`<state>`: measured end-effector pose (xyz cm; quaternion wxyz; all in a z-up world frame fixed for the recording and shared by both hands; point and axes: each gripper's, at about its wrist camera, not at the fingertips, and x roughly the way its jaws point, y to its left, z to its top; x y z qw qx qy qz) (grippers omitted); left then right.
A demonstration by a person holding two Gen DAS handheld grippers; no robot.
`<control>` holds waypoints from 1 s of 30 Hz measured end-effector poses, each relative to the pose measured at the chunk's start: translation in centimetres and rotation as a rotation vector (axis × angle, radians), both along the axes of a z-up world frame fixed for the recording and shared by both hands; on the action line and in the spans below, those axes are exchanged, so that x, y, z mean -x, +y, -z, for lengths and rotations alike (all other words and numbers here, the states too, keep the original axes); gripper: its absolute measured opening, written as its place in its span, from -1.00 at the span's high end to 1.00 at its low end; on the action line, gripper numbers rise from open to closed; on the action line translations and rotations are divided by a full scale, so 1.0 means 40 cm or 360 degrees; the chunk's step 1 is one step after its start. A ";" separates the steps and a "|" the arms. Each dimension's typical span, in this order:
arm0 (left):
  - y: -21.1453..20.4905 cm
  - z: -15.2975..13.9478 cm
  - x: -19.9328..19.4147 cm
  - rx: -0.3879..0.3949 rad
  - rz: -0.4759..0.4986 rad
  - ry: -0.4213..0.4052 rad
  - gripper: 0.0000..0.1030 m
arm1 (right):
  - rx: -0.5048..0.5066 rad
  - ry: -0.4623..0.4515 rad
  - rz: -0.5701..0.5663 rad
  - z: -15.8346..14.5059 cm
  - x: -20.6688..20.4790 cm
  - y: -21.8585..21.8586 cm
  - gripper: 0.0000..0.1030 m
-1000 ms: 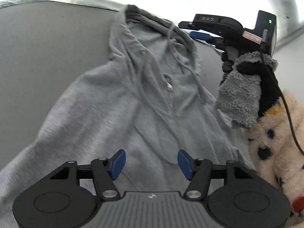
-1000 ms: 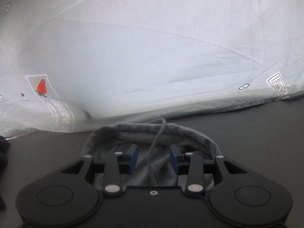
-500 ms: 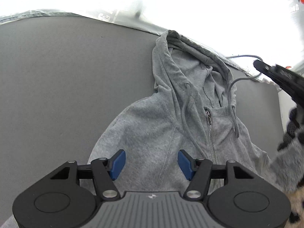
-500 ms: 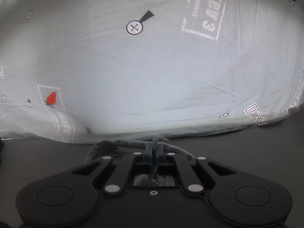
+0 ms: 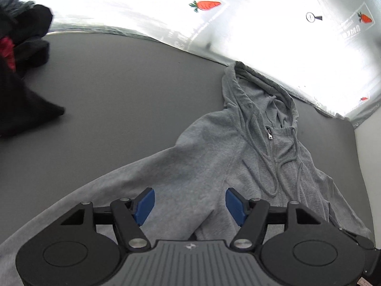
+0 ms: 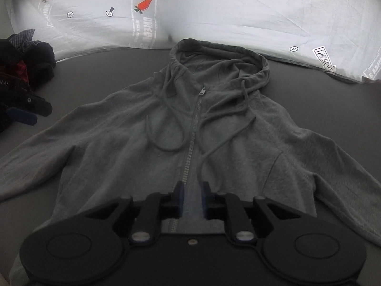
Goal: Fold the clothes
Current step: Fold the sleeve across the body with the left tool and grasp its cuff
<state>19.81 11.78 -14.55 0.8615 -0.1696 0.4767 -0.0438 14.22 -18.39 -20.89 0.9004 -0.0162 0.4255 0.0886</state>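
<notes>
A grey zip hoodie [image 6: 190,124] lies face up and spread flat on a dark grey surface, hood at the far end, both sleeves out to the sides. It also shows in the left wrist view [image 5: 238,152]. My left gripper [image 5: 190,202] is open and empty, hovering over the hoodie's left shoulder and sleeve. My right gripper [image 6: 192,199] is open a little and empty, over the zipper on the lower chest. The left gripper shows at the left edge of the right wrist view [image 6: 26,112].
A pile of dark clothes [image 6: 21,66] lies at the far left; it also shows in the left wrist view [image 5: 19,54]. A pale printed sheet [image 6: 214,12] rises behind the surface. The surface's right edge [image 5: 359,157] runs beside the hoodie.
My right gripper let go of the hood drawstring, opened a little and pulled back to the lower chest. My left gripper swung left, over the shoulder and sleeve.
</notes>
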 end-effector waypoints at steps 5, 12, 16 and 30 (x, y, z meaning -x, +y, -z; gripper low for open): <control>0.109 -0.007 0.163 -0.0081 -0.0263 -0.0031 -0.41 | -0.0049 0.0094 -0.0092 0.001 0.076 0.053 0.34; 0.310 0.050 0.394 -0.0204 -0.0812 0.0141 -0.51 | 0.0147 0.0284 -0.0263 0.053 0.149 0.164 -0.67; 0.426 0.088 0.522 -0.0136 -0.1055 0.0209 -0.58 | 0.0139 0.0297 -0.0091 0.072 0.182 0.175 -0.87; 0.531 0.166 0.674 -0.0214 -0.1140 0.0242 -0.58 | 0.0051 0.0265 0.0343 0.096 0.227 0.176 -1.00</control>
